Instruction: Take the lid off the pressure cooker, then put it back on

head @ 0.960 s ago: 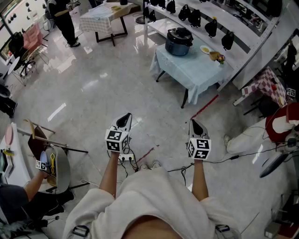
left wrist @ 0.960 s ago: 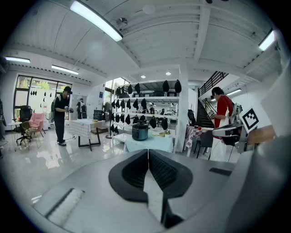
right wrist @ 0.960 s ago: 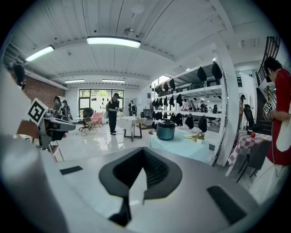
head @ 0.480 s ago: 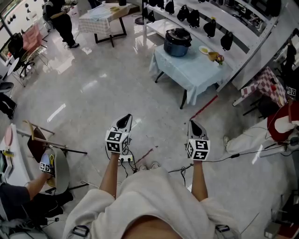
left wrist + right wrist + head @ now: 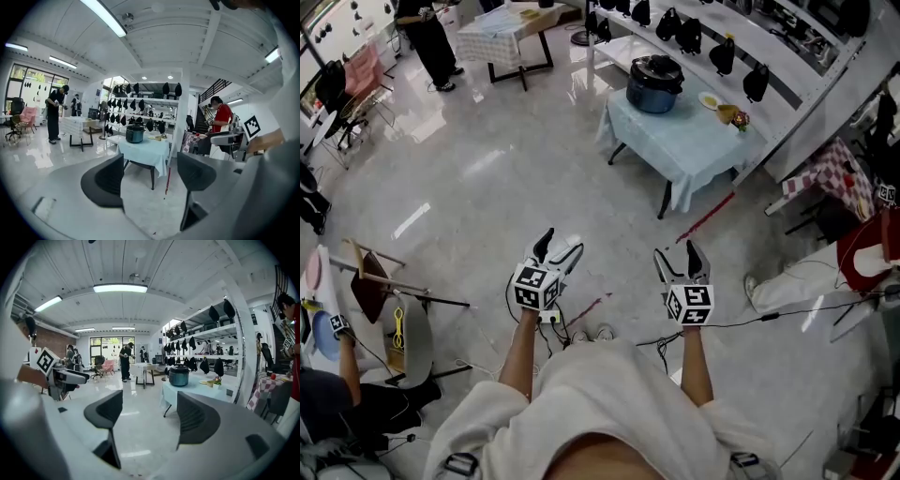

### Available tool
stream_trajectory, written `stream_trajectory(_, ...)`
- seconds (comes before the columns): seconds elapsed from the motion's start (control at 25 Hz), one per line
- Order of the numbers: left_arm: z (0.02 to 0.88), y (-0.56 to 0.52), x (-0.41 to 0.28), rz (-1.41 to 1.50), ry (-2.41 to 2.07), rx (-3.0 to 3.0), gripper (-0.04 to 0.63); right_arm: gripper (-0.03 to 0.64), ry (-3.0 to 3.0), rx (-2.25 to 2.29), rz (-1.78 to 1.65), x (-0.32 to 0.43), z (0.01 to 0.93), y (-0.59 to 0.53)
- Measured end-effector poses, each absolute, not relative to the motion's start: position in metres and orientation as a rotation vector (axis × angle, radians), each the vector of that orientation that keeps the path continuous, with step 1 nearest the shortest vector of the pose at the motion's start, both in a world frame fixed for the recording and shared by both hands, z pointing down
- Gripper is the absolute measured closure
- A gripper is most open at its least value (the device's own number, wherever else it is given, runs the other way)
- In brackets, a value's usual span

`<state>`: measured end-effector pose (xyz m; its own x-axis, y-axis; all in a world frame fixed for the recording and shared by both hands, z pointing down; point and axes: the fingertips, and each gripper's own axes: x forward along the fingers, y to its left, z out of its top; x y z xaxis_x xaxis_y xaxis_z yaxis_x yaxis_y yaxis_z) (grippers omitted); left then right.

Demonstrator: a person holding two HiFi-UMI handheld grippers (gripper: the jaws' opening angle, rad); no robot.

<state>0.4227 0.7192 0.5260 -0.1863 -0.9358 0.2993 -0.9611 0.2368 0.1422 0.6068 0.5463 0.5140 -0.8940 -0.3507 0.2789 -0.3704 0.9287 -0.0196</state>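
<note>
The left gripper (image 5: pixel 559 242), near the person, is gaping wide, its jaws just having been opening with nothing between them. The right gripper (image 5: pixel 677 253) is doing likewise. Far off, the dark round pressure cooker (image 5: pixel 655 86), black lid (image 5: pixel 660 64) on, is sitting on the light-blue-clothed table (image 5: pixel 698 145).

**Workroom around a blue-draped table**

A table (image 5: pixel 694 150) draped in pale blue cloth stands on the glossy floor (image 5: pixel 487 178), with a small plate (image 5: pixel 711 99) on it. Behind it, white shelves (image 5: pixel 773 47) carry dark objects (image 5: pixel 724 54), possibly bags. Far off, a person in black (image 5: pixel 431 42) stands near a checked-cloth table (image 5: pixel 502 33).
</note>
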Motion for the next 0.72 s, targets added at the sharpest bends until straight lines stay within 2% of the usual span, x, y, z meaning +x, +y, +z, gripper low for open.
stream_trajectory(0.44, 0.544, 0.691, 0.413, 0.145, -2.195, 1.738, 0.256, 0.282, -2.802, 0.483, 0.084, 0.583, 0.529, 0.516)
stream_trajectory(0.72, 0.558, 0.650, 0.359, 0.158, -2.185, 1.744, 0.256, 0.282, -2.793, 0.454, 0.082, 0.524, 0.543, 0.480)
